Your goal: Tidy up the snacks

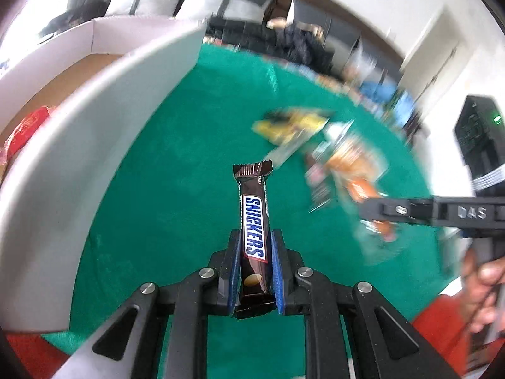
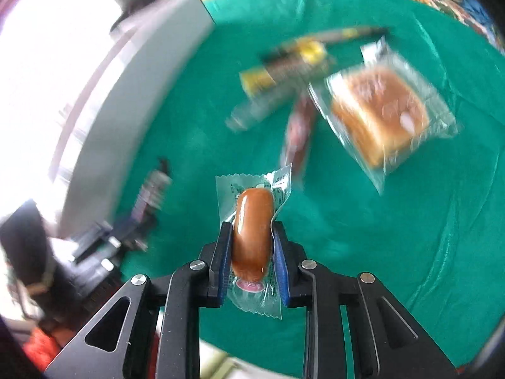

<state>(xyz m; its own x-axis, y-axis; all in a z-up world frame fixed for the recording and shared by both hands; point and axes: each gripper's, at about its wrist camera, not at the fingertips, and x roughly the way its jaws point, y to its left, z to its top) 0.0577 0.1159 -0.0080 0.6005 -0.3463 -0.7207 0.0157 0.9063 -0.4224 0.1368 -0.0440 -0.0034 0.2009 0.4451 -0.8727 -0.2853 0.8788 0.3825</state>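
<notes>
Holding tight, the left hand-held gripper (image 1: 255, 267) squeezes a Snickers bar (image 1: 253, 235) between its blue pads, with the bar sticking out above the green counter (image 1: 176, 170). The right hand-held gripper (image 2: 251, 254) is closed on a sausage (image 2: 252, 232) in a clear wrapper, also up off the counter. More snacks lie farther out: a bun (image 2: 380, 115) in a clear bag, a yellow pack (image 2: 285, 64) and a dark stick (image 2: 298, 132), all close together and blurry. A white box (image 1: 94, 132) stands to the left, with something red (image 1: 23, 132) inside. This looks like the carrying step. Next, each snack likely needs to go over the box wall and be let go inside.
</notes>
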